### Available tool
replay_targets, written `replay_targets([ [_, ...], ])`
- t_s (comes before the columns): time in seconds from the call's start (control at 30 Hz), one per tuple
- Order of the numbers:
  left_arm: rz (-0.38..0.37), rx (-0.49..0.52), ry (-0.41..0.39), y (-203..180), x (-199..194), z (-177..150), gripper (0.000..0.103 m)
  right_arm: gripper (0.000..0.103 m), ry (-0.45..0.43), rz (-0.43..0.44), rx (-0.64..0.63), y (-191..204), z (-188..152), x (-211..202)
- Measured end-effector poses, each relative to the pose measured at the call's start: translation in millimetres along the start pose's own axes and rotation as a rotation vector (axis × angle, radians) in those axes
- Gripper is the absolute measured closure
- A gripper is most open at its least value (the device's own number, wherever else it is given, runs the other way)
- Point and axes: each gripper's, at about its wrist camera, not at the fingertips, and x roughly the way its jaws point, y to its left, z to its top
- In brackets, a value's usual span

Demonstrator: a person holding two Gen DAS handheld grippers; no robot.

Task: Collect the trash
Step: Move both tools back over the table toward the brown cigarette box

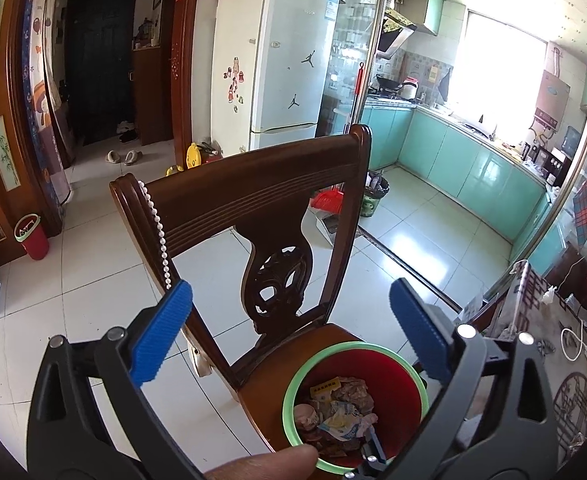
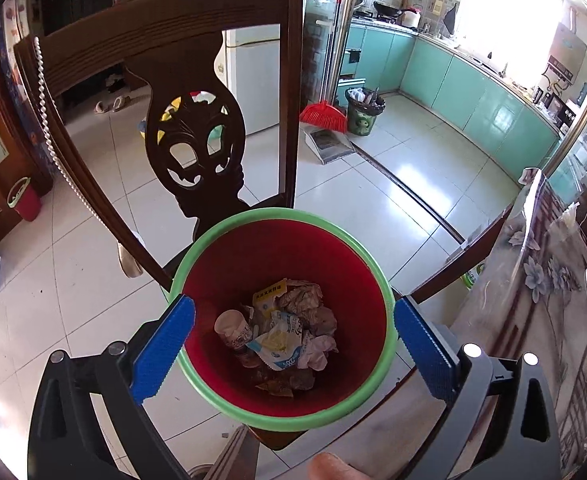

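On the chair seat (image 2: 393, 432) a red bin (image 2: 283, 320) with trash (image 2: 281, 332) inside was seen upright. The right gripper (image 2: 293, 344), spread wide and empty, was held directly above its rim; the left gripper (image 1: 291, 332), equally released, was kept farther back.

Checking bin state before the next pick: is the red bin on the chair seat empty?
No. In the right wrist view the red bin already holds crumpled paper, a small cup and a blue-and-white wrapper.
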Motion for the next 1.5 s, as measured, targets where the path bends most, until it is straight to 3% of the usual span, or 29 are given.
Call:
replay_targets([
  [0.5, -0.091, 0.095, -0.04, -48.0, -39.2, -10.6, 0.005, 0.006, -0.135, -0.084, 0.005, -33.8, -54.7, -118.6],
  [0.87, -0.173, 0.186, -0.046, -98.8, -70.7, -34.3, 0.005, 0.006, -0.166, -0.136, 0.159, -92.6, -128.3, -189.9],
  [1.2, -0.333, 0.345, -0.043, -182.3, -122.1, -88.7, 0.005, 0.006, -0.166, -0.238, 0.287, -157.9, -214.3, -245.7],
  [1.5, -0.489, 0.55, 0.01, -273.2, -161.3, -166.0, 0.004, 0.006, -0.142, -0.379, 0.408, -228.0, -296.0, -285.3],
])
